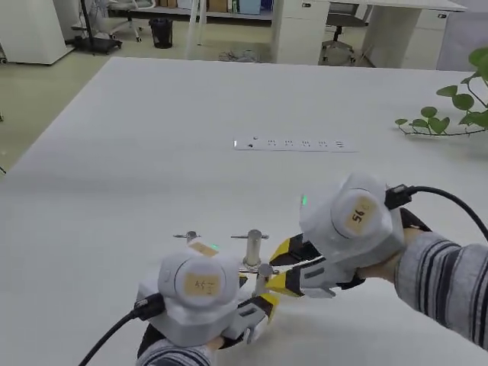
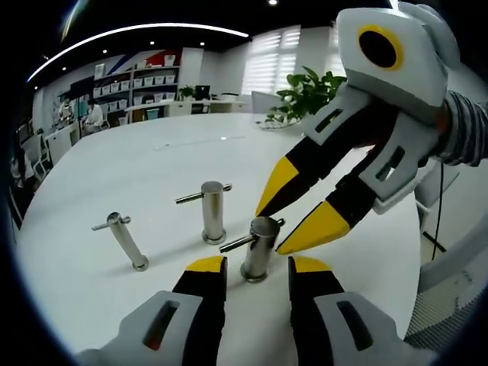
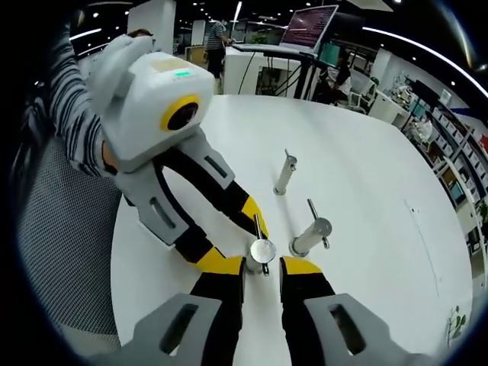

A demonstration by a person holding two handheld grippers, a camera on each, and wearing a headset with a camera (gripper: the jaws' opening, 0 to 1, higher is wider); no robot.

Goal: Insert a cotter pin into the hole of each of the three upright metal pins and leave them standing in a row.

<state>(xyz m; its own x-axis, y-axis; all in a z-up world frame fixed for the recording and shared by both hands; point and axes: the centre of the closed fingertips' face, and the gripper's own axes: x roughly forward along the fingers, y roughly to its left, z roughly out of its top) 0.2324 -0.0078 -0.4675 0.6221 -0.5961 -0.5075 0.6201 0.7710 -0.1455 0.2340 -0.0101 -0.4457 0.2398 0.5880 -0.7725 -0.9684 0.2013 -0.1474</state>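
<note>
Three upright metal pins stand on the white table (image 1: pixel 152 137), each with a thin cotter pin crosswise through its top. The far pin (image 2: pixel 126 240) and middle pin (image 2: pixel 213 211) stand free. The nearest pin (image 2: pixel 258 248) stands between the yellow tips of my left gripper (image 2: pixel 258 264), whose jaws are open with a gap on each side. My right gripper (image 2: pixel 274 227) reaches in from the right, open, its tips beside this pin's head. In the right gripper view the same pin (image 3: pixel 263 251) sits between the open tips of my right gripper (image 3: pixel 263 268), with the left gripper (image 3: pixel 240 242) opposite.
A white power strip (image 1: pixel 293 143) lies flat at mid-table. Green plant sprigs (image 1: pixel 450 114) hang over the right edge. Cables trail from both grippers. Office desks, shelves and chairs stand beyond the far edge.
</note>
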